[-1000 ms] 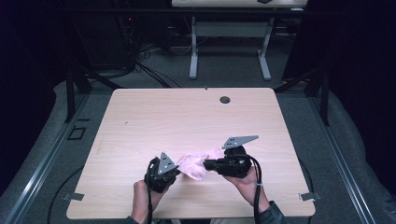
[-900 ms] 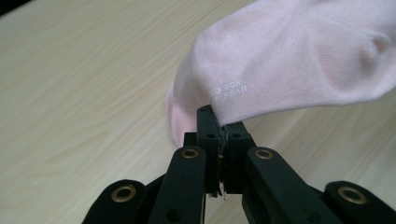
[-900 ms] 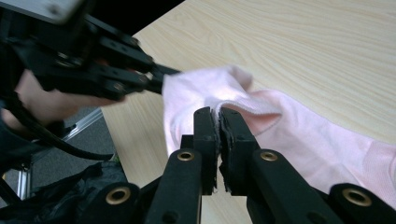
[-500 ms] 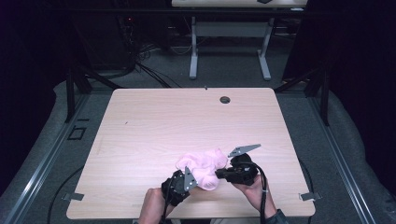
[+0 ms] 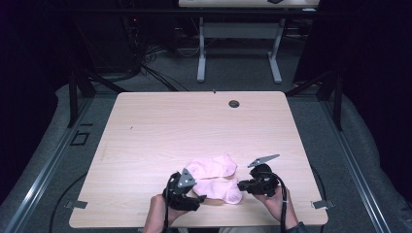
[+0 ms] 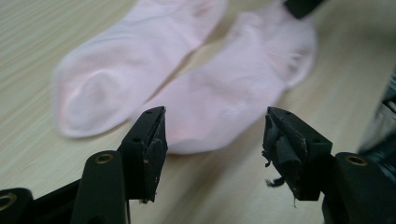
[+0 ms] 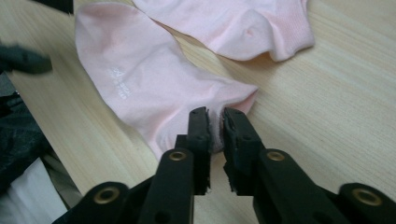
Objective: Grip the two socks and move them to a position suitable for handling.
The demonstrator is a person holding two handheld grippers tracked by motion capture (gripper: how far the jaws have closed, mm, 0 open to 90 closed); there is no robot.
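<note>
Two pink ankle socks lie side by side near the front edge of the wooden table [image 5: 145,131], right of its middle and touching along their inner edges. The rear sock [image 5: 212,166] lies flat, farther from the front edge. The front sock [image 5: 221,189] lies just behind the front edge, between the two grippers.

Left gripper [image 5: 194,199]: held in the person's left hand [image 5: 158,213] at the front edge, left of the front sock. In the left gripper view its jaws stand wide apart with nothing between them; the rounded end of the front sock [image 6: 233,93] lies on the table just beyond the jaw tips, and the rear sock [image 6: 126,70] lies to its left. The pad on the right jaw is frayed.

Right gripper [image 5: 241,185]: held in the person's right hand [image 5: 274,201], right of the front sock. In the right gripper view its jaws are pinched together on the edge of the front sock [image 7: 140,79], with a fold of pink fabric clamped between the tips. Small white lettering shows on this sock. The rear sock [image 7: 233,23] lies beyond it.

A round grommet hole [image 5: 234,104] sits near the rear edge of the table.
</note>
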